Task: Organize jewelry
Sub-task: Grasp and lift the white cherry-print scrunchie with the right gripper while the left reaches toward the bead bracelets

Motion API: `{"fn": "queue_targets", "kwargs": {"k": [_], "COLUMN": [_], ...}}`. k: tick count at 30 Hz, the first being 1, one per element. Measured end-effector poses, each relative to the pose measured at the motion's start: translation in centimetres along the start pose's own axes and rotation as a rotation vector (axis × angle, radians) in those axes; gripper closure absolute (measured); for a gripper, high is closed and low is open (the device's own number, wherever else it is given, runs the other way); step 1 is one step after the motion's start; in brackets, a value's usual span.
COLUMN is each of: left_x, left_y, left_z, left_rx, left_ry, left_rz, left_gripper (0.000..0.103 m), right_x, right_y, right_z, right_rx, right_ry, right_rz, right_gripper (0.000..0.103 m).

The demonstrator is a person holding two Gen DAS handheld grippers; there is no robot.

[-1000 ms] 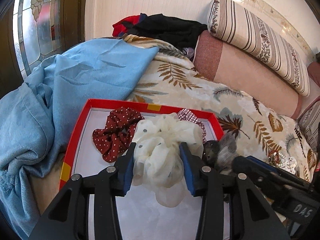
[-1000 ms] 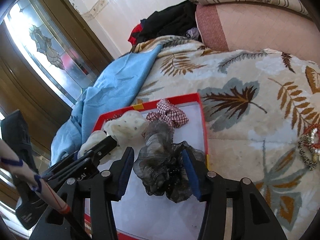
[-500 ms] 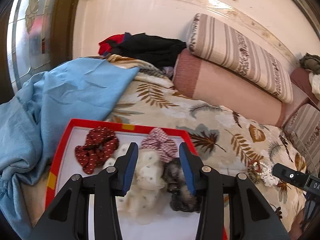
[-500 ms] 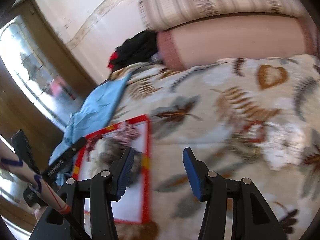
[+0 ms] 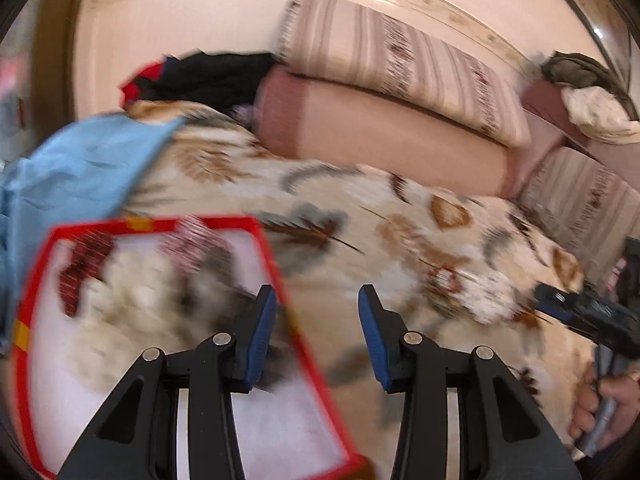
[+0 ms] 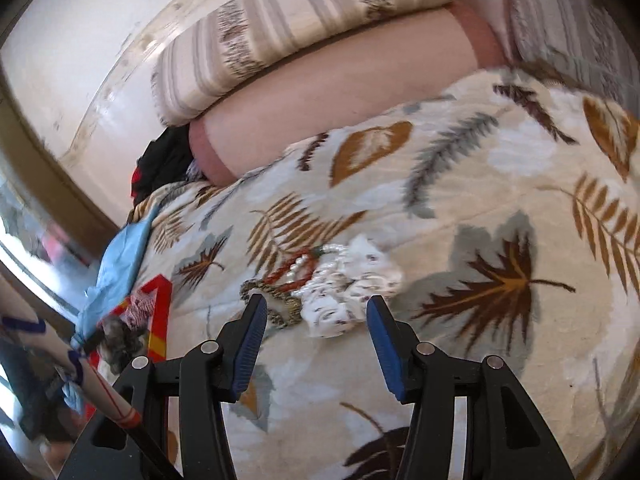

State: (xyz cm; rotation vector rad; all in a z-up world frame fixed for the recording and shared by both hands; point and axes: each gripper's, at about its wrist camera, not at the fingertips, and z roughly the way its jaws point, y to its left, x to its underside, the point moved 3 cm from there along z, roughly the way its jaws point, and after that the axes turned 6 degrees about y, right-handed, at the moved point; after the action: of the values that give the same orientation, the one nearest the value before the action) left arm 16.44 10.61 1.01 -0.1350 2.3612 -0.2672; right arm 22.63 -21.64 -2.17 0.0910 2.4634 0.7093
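Jewelry pile (image 6: pixel 320 280): a tangle of white pearl strands, a red beaded string and a gold chain is seen on the leaf-print bedspread (image 6: pixel 500 208), beside a white printed scrunchie (image 6: pixel 352 292). The pile lies just ahead of the right gripper, outside the tray. In the left wrist view it appears only as a blurred patch (image 5: pixel 452 288).
Tray (image 5: pixel 276 268): a red-rimmed tray with a white floor is set on the bedspread, well apart from the jewelry pile. Its contents are blurred; a dark red scrunchie (image 5: pixel 80 272), a cream scrunchie (image 5: pixel 132 300), a checked scrunchie (image 5: pixel 192 240) and a grey scrunchie (image 5: pixel 220 280) can be made out inside it.
Right gripper (image 6: pixel 316 340): jaws are spread wide and nothing is held between the blue pads. It is pointed at the jewelry pile without touching it.
Left gripper (image 5: pixel 316 336): jaws are spread wide and empty. The left finger is seen over the tray's right rim, the right finger over the bedspread.
Surroundings: a light blue cloth (image 5: pixel 80 168) is draped at the far left of the bed; a pink bolster (image 5: pixel 384 136) lies under a striped pillow (image 5: pixel 400 56) at the wall, with dark clothes (image 5: pixel 208 76) heaped beside them.
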Motion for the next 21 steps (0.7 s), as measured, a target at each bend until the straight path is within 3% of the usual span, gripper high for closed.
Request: {"fn": "queue_targets", "kwargs": {"k": [8, 17, 19, 21], "left_x": [-0.4, -1.5, -1.2, -1.1], "left_y": [-7.0, -9.9, -10.1, -10.3], "left_z": [5.2, 14.9, 16.7, 17.3], "left_rx": [0.145, 0.089, 0.065, 0.029], "left_ry": [0.174, 0.333, 0.352, 0.336], "left_rz": [-0.003, 0.036, 0.042, 0.056], "left_gripper": [0.061, 0.061, 0.068, 0.085], "right_x": [-1.2, -2.0, -2.3, -2.5], "right_y": [-3.0, -4.4, -4.9, -5.4], "right_z": [-1.8, -3.3, -3.4, -3.3], "right_rx": [-0.047, -0.059, -0.054, -0.047], "right_ry": [-0.036, -0.064, -0.068, -0.067], "right_rz": [0.097, 0.110, 0.116, 0.124], "right_gripper": [0.047, 0.047, 0.047, 0.047]}}
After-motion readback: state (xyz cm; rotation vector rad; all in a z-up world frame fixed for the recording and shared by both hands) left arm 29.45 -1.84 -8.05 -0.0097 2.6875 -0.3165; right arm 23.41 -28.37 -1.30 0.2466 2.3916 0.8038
